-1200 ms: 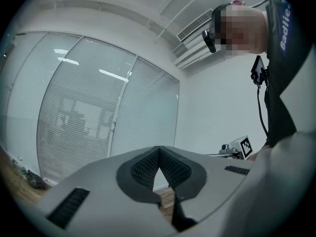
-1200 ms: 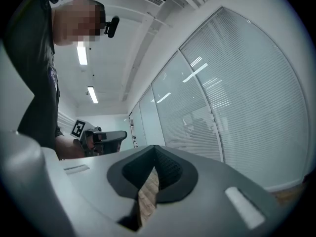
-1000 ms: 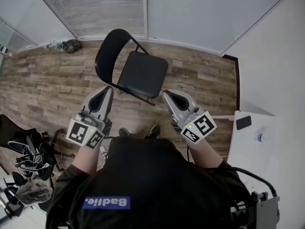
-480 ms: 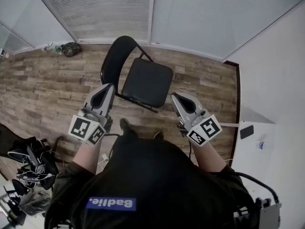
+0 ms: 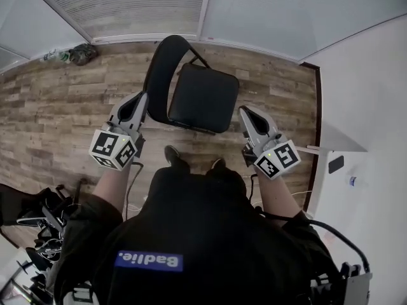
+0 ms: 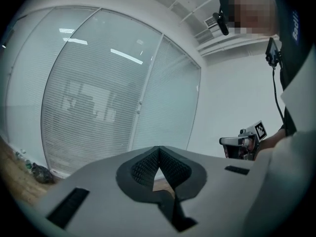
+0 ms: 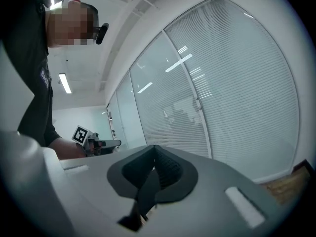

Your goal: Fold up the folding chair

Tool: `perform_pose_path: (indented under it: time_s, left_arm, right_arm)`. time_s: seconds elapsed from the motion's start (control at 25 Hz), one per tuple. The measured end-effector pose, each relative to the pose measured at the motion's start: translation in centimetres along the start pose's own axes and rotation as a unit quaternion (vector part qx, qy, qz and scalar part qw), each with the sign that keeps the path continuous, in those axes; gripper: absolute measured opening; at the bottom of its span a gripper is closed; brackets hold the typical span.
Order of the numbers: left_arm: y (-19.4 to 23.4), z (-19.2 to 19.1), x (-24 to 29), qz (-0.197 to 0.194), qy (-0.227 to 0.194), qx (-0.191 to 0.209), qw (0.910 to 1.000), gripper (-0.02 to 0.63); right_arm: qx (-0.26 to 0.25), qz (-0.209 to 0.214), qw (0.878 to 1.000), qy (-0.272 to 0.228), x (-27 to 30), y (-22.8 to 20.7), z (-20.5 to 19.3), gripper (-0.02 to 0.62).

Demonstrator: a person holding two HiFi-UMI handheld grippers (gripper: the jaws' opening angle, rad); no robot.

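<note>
A black folding chair (image 5: 202,97) stands unfolded on the wood floor just in front of me, its curved backrest (image 5: 159,68) to the left and its padded seat facing up. My left gripper (image 5: 138,98) is shut and empty, its tip close beside the backrest's near edge. My right gripper (image 5: 247,112) is shut and empty too, just off the seat's right front corner. In the left gripper view the closed jaws (image 6: 159,152) point at window blinds, and the right gripper (image 6: 242,141) shows off to the side. The right gripper view shows its closed jaws (image 7: 154,153) and the left gripper (image 7: 96,143).
Glass walls with blinds (image 5: 140,5) run behind the chair. A white table (image 5: 356,183) with a phone (image 5: 335,164) and a small bottle (image 5: 355,182) stands at the right. A pile of dark gear (image 5: 38,218) lies at the lower left. My feet (image 5: 173,157) are just short of the chair.
I have stepped closer to the chair. Both grippers moved forward, and now flank the chair; they stayed shut.
</note>
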State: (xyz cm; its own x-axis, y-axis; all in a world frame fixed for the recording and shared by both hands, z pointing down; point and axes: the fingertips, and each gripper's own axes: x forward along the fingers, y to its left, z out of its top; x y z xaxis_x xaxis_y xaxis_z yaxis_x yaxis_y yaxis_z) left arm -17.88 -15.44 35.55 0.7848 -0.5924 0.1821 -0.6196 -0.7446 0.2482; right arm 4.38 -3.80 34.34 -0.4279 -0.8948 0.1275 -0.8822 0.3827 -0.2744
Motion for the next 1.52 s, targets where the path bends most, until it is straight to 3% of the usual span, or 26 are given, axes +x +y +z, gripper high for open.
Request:
perform_pose_path:
  time_s: [0.32,0.64,0.8,1.04,1.32,1.52]
  left_arm:
    - [6.3,-6.6,4.8,0.049,0.078,0.0,0.9957,0.005]
    - [11.2,-14.7,9.4,0.11,0.191,0.027,0.9751,0.006]
    - [13.5,-17.1,10.5,0.137,0.221,0.025,0.9652,0.012]
    - [15.6,-20.1,11.2,0.15,0.253,0.008,0.9559,0.093]
    - [16.7,-22.9,11.2,0.135,0.279,-0.009,0.9508,0.171]
    - [17.0,-24.0,12.1,0.11,0.265,-0.021,0.9578,0.189]
  right_arm:
    - [0.051,-0.003,0.998,0.033,4.0,-5.9,-5.1,0.002]
    - [0.093,0.008,0.992,0.087,5.7,-14.8,-11.9,0.012]
    - [0.113,0.003,0.987,0.11,6.3,-18.6,-15.8,0.028]
    - [0.135,-0.02,0.98,0.147,6.3,-22.8,-22.3,0.06]
    - [0.225,-0.068,0.947,0.218,5.0,-28.9,-34.6,0.177]
    - [0.324,-0.105,0.905,0.254,3.6,-32.1,-45.9,0.323]
